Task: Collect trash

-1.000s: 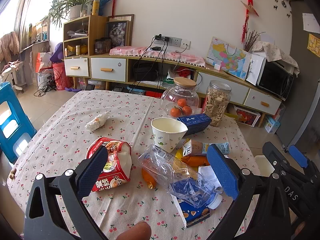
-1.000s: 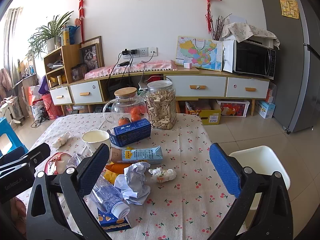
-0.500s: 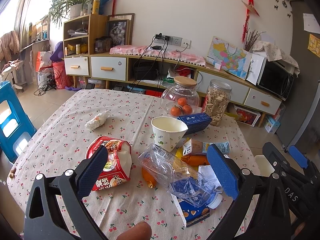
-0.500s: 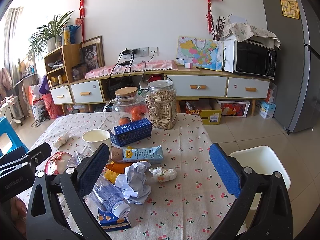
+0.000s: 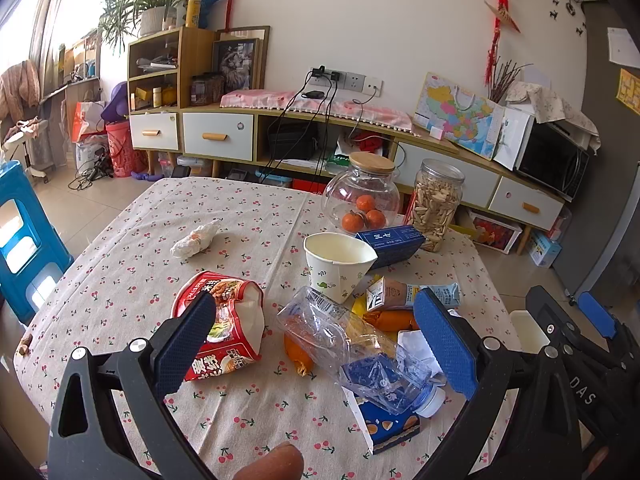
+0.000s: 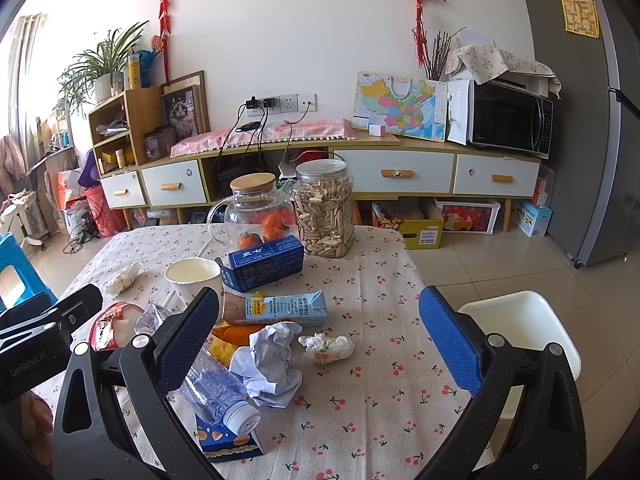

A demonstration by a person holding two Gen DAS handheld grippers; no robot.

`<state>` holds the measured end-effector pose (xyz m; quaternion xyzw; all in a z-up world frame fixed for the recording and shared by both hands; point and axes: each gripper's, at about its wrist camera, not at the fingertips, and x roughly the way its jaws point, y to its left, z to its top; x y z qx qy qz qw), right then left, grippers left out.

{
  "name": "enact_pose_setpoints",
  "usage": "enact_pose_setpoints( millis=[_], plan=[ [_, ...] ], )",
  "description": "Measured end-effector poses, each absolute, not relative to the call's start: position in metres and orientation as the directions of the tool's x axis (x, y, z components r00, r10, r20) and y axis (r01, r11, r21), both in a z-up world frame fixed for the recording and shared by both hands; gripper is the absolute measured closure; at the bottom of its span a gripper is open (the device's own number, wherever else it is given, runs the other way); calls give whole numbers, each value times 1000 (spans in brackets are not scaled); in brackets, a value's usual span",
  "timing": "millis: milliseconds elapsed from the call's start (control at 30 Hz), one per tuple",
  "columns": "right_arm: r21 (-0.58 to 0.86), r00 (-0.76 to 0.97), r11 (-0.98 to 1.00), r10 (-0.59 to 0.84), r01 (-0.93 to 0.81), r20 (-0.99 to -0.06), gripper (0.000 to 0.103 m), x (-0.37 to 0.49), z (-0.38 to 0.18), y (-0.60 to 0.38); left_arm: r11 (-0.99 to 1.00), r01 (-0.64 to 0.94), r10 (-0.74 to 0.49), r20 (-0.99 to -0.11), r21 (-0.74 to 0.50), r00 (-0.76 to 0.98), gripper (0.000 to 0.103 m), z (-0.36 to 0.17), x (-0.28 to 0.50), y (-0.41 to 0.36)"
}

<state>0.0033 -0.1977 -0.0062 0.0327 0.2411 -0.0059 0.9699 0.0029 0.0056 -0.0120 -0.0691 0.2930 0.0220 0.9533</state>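
Trash lies across the cherry-print tablecloth (image 5: 132,256). A crushed plastic bottle (image 5: 360,352) rests on a small blue box (image 5: 388,426), beside a red snack bag (image 5: 224,332), a paper cup (image 5: 336,266), a milk carton (image 5: 412,294) and an orange wrapper (image 5: 296,354). A crumpled paper ball (image 6: 272,356) and a tissue wad (image 6: 328,347) lie in the middle; another wad (image 5: 194,238) sits at far left. My left gripper (image 5: 316,344) hangs open above the bottle. My right gripper (image 6: 320,340) is open over the paper ball, holding nothing.
A glass jar of oranges (image 5: 362,196), a jar of seeds (image 5: 436,204) and a blue carton (image 5: 390,240) stand at the table's far side. A white bin (image 6: 524,328) sits on the floor at right, a blue stool (image 5: 24,236) at left.
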Motion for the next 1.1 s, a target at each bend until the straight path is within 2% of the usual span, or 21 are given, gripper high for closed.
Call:
enact_pose_setpoints(
  millis=[1100],
  plan=[
    [57, 879, 998, 1, 30, -476, 7, 5, -11, -196, 990, -83, 2, -565, -118, 825, 7, -12, 3, 5]
  ],
)
